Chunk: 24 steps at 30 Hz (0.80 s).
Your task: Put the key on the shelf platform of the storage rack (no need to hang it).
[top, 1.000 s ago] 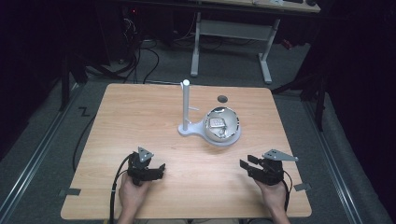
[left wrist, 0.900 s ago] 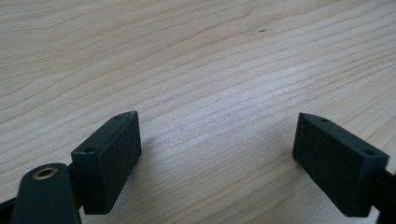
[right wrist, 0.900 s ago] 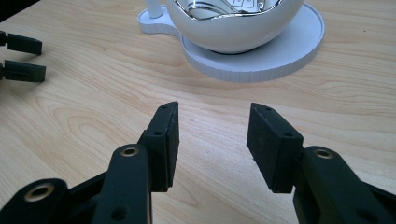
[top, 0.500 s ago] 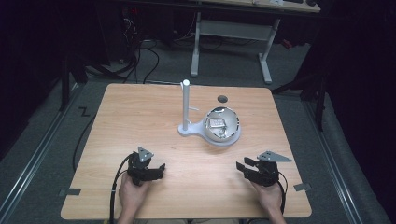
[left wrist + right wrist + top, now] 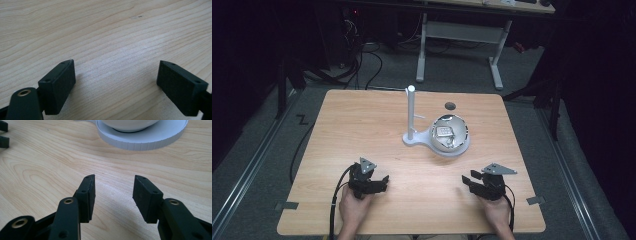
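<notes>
Left gripper [image 5: 381, 181] rests near-left on the table [image 5: 362, 130], jaws wide and empty; white stand [image 5: 412, 137] with bowl [image 5: 451, 134] sits centre-far; right gripper [image 5: 468, 183], jaws part-open and empty, should approach the bowl level.

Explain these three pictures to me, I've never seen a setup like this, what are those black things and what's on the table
A person sits at a wooden table, holding a two-jaw gripper in each hand: the left gripper and the right gripper. One picture looks down from above. The other two come from cameras riding on the grippers, looking along their black jaws. Both grippers are open and hold nothing. On the table stands a white stand with an upright post, and a bowl on its base with small items inside, too small to identify. A dark round spot lies behind it.
</notes>
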Each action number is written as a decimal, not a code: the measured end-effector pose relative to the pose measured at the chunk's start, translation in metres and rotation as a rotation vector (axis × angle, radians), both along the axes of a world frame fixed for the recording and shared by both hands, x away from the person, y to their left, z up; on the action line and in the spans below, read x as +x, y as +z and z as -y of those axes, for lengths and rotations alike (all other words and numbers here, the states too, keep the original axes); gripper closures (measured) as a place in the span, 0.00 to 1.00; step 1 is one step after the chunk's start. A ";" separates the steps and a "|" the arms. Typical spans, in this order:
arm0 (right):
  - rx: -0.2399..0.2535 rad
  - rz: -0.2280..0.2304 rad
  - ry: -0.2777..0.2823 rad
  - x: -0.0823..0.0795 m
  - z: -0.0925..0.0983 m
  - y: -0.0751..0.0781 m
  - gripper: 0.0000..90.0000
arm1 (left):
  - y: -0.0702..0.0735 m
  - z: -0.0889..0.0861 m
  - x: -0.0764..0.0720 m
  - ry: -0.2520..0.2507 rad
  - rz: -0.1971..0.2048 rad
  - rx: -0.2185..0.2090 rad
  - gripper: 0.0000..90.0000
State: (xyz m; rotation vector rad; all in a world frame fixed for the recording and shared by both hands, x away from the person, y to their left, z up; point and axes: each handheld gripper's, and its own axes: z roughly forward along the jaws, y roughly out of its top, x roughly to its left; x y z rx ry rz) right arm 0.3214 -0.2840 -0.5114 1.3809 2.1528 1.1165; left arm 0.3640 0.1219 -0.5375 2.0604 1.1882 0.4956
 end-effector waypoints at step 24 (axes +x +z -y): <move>-0.122 -0.020 -0.048 0.013 -0.001 -0.018 0.54 | 0.000 0.000 0.000 0.000 0.000 0.000 0.18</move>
